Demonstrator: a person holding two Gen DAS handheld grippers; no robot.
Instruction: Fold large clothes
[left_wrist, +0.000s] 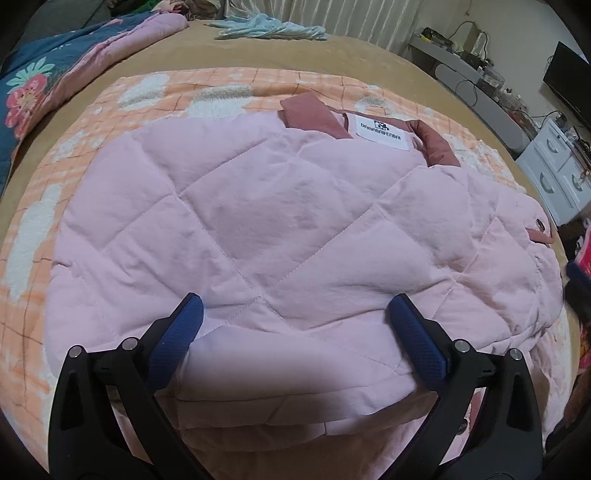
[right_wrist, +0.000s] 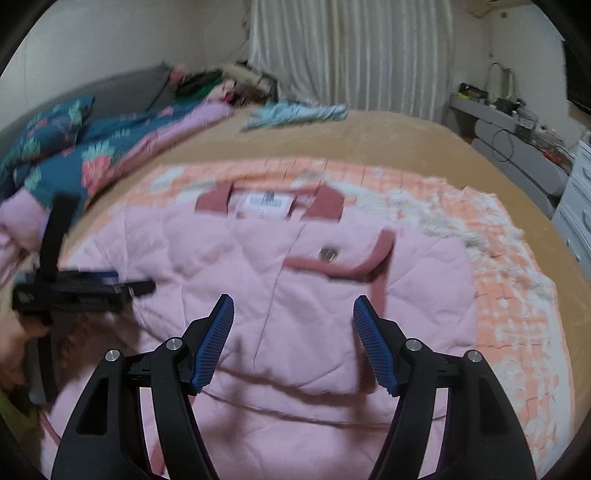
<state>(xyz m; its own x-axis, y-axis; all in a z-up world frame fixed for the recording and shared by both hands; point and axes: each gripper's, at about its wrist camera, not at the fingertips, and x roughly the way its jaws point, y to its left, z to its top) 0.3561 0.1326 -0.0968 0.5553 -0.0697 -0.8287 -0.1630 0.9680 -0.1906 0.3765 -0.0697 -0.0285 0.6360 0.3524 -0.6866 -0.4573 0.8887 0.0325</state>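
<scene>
A pink quilted jacket (right_wrist: 295, 266) lay partly folded on an orange checked blanket (right_wrist: 517, 295) spread over the bed (right_wrist: 369, 136). Both grippers hovered over the jacket's near hem, left gripper (left_wrist: 295, 314) and right gripper (right_wrist: 293, 317) with jaws spread, gripping nothing. Sides looked folded in; next likely called for gripping the hem and folding toward the collar (left_wrist: 310, 114).

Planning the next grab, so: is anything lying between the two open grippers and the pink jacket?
Nothing visible. The left gripper and right gripper both hang open directly over the pink jacket, with only bare quilted fabric between their fingers. The teal cloth lies far off.
</scene>
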